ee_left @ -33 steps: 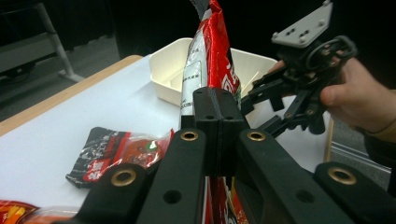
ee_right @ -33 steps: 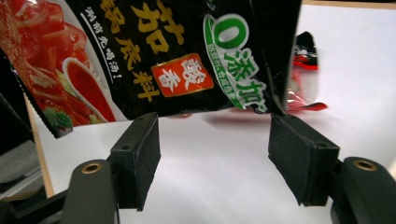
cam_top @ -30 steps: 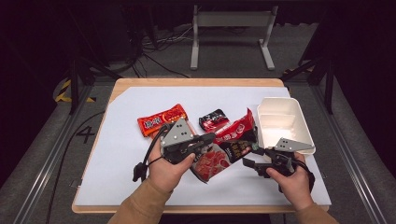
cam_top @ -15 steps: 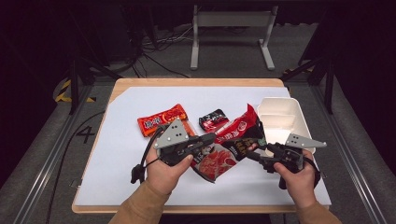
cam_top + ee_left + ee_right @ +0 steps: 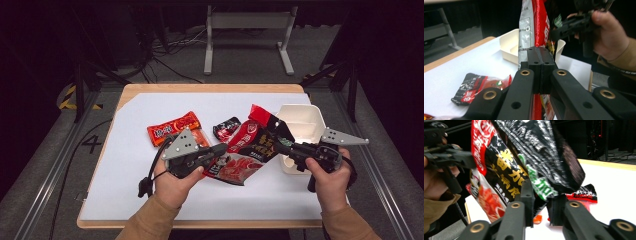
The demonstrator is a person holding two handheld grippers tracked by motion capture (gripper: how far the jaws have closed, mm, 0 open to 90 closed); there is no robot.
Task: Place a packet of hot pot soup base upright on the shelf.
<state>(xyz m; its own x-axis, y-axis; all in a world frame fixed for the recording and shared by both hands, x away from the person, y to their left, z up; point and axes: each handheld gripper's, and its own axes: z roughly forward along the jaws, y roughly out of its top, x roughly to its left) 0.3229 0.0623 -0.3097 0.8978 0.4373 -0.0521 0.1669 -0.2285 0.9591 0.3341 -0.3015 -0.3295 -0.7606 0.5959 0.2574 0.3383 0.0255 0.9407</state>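
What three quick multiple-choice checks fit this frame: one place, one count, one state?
1. Where is the white tray? A the table's right side B its left edge C the floor
2. How many grippers grip the large red-and-black snack bag? A none B one C two
3. The bag is: A flat on the table B lifted between the hands C inside the tray

A: the tray sits by the right gripper.
C: the left gripper clamps one edge and the right gripper pinches the other.
B: it hangs above the table.

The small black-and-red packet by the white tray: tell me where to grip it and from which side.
Grip the small black-and-red packet by its crimped end seam, coming from above with jaws across it. It lies flat on the table, so a level approach would likely just slide it.
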